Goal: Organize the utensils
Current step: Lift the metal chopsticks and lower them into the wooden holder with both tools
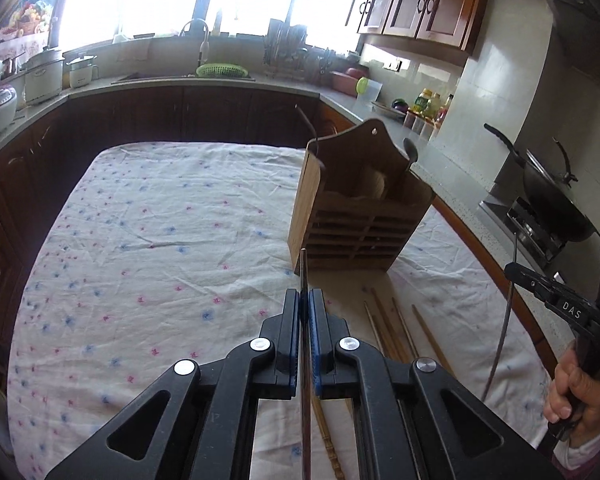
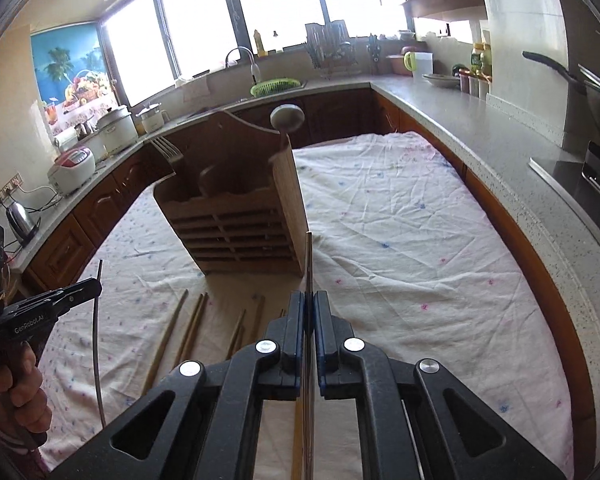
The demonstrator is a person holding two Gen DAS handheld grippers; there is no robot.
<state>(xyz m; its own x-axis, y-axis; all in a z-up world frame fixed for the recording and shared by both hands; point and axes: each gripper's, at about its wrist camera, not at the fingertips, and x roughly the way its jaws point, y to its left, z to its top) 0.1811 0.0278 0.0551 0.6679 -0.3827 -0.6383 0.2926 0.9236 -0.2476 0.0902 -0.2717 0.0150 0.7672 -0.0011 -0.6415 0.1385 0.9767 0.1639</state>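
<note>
— Holding anything yet?
— Both: your left gripper point(image 1: 305, 304) and right gripper point(image 2: 309, 307) each clamp a thin metal chopstick point(image 1: 304, 276), raised before the wooden holder point(image 1: 360, 216). They're stiff and slippery; grip mid-shaft.

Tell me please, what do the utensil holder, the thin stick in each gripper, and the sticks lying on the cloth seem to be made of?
Utensil holder: wood or bamboo, light brown with visible grain, slatted front.
Thin stick in the left gripper and in the right gripper: probably metal, dark grey and very slim.
Loose chopsticks on the cloth: apparently wood or bamboo, matt tan.
</note>
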